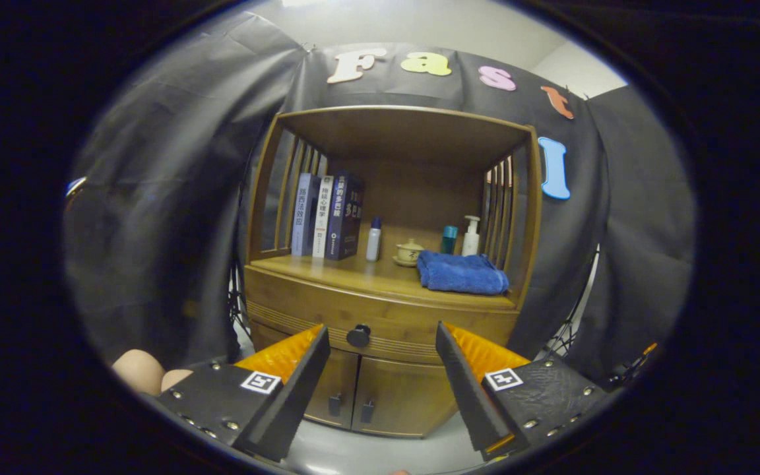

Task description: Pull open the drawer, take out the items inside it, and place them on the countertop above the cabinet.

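Closest to us are the two fingers of our gripper (380,343), spread wide apart with nothing between them but air. Just beside the left finger, low down, we see a bit of a hand (139,371).

Beyond the fingers stands the wooden cabinet (380,402). Its drawer (380,313) is shut, and the dark round knob (358,336) at the middle of the drawer front sits in the gap between our fingers, nearer the left one and still apart from both. We cannot see what lies inside the drawer. Below it are two closed doors (370,396), each with a small dark handle near the middle seam.

Above the drawer is the tabletop (353,274), under an open shelf frame with slatted sides. At its left edge three books (326,214) stand upright, touching one another. Just right of them stands a small bottle (373,239) with a blue cap. Near the middle, towards the back, a small lidded cup (410,251) rests on a saucer. At the right, a folded blue towel (462,272) lies near the front edge. Behind the towel stand a teal can (448,239) and a white pump bottle (471,235), close to the right slats.
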### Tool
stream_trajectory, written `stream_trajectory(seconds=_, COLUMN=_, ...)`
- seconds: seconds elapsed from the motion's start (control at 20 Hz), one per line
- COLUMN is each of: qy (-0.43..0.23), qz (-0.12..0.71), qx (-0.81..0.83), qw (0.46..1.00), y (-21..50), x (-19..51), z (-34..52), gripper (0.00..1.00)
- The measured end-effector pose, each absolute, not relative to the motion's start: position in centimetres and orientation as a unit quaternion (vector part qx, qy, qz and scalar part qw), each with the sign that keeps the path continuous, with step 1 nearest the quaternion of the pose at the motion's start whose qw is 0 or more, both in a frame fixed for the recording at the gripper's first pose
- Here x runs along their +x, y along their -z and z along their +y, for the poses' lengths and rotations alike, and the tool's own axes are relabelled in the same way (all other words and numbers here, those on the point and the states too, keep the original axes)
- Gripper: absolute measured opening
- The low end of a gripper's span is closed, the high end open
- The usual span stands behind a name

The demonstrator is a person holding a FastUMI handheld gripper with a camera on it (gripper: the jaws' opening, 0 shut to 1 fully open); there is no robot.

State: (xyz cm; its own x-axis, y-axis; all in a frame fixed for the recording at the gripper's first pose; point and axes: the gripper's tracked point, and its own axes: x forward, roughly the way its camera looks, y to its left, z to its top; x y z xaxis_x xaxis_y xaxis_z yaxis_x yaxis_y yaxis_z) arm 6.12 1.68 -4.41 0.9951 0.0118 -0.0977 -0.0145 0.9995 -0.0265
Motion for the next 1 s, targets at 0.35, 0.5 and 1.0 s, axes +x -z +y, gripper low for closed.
stream_trajectory(seconds=0.35, qy=-0.011, qz=0.069, qx=-0.021, qw=0.997, y=7.4, x=14.8, z=3.3, gripper=0.97)
stream_trajectory(seconds=0.5, qy=-0.007, qz=0.085, qx=-0.023, qw=0.996, y=9.7, x=17.9, z=4.1, gripper=0.97)
stream_trajectory(seconds=1.0, qy=0.005, qz=0.156, qx=0.021, qw=0.987, y=16.1, x=21.8, z=5.6, gripper=0.63)
